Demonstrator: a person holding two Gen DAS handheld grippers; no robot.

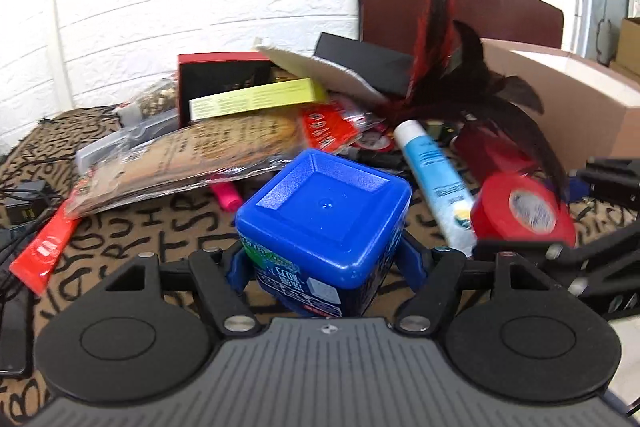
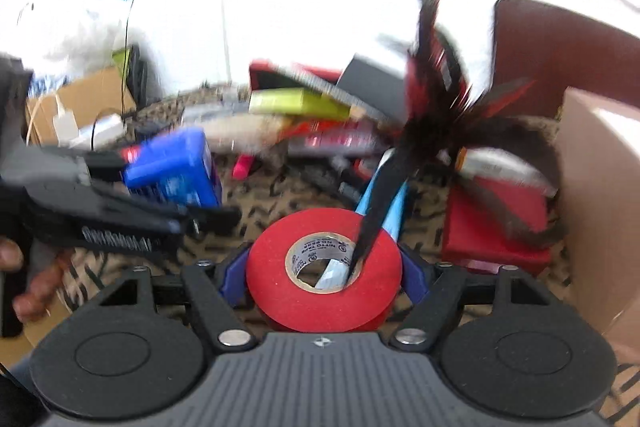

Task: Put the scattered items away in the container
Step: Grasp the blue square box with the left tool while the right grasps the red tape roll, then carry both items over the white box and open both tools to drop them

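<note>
Two claws gripping, left claw [image 1: 324, 259] pinching blue box [image 1: 326, 211], right claw [image 2: 324, 269] pinching red tape [image 2: 324, 269], fingers [image 2: 34, 291] only in right view

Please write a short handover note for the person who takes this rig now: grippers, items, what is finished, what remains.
Left gripper: shut on the blue jar.
Right gripper: shut on the red tape roll.
Cardboard box stands at the right; whether anything is inside cannot be seen.
Left to do: put both held items in, then the white-blue tube, feather toy, pink marker and the packets behind.

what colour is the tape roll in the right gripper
Red tape roll with a pale printed core, clearest in the right wrist view.
</note>
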